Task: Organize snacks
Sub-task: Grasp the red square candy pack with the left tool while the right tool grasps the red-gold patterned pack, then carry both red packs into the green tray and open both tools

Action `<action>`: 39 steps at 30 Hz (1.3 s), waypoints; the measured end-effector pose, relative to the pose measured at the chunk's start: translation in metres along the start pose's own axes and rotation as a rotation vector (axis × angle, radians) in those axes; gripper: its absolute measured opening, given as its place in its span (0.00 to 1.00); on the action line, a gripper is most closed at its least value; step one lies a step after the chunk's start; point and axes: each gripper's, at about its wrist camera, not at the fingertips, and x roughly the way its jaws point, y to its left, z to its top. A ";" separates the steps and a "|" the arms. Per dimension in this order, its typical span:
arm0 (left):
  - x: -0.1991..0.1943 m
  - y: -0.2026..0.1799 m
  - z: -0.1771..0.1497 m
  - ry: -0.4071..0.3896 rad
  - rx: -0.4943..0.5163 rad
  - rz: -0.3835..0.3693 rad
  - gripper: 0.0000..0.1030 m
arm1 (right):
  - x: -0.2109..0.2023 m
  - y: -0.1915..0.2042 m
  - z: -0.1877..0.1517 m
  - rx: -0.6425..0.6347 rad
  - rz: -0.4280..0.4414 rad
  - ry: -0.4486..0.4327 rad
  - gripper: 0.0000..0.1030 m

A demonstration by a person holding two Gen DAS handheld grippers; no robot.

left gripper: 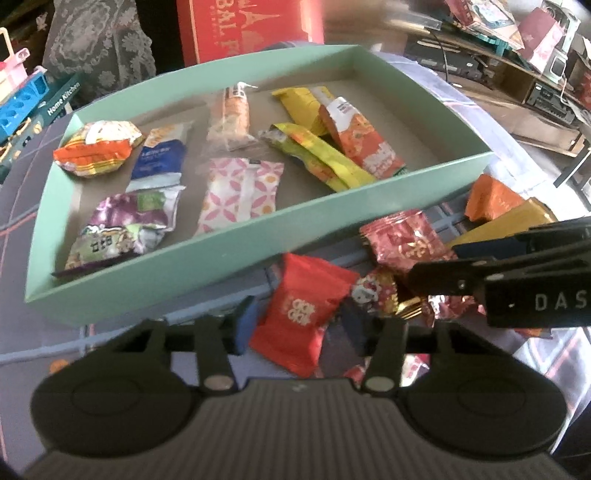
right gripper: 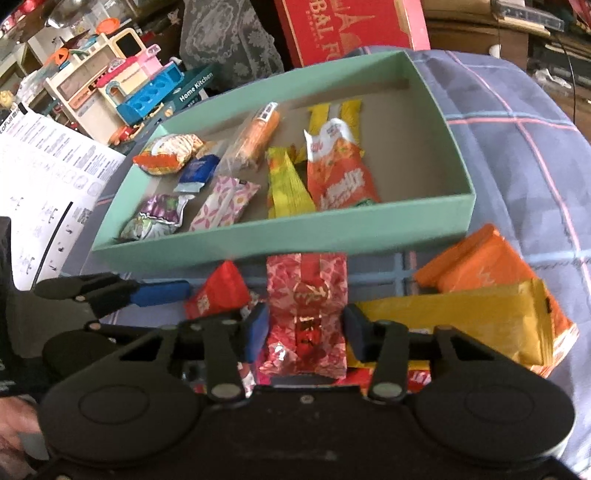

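Observation:
A shallow green box (left gripper: 221,258) (right gripper: 295,229) lies on a plaid cloth and holds several snack packets. Loose packets lie in front of its near wall. My left gripper (left gripper: 299,326) points down at this pile, and its blue pads press both sides of a plain red packet (left gripper: 301,317) (right gripper: 218,291). My right gripper (right gripper: 306,330) is beside it on the right, its pads against a red and pink foil packet (right gripper: 306,306) (left gripper: 406,240). In the right wrist view the left gripper's blue pad (right gripper: 162,293) shows at the left.
An orange packet (right gripper: 476,262) and a gold packet (right gripper: 472,317) lie to the right of the held foil packet. A small cartoon-print packet (left gripper: 373,295) sits between the grippers. Behind the box stand a red carton (left gripper: 243,26) and a toy kitchen (right gripper: 110,85). A printed sheet (right gripper: 44,177) lies at the left.

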 end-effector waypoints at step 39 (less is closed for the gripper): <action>-0.029 0.032 -0.032 -0.003 -0.130 0.041 0.34 | -0.016 0.015 -0.018 -0.025 0.025 -0.034 0.42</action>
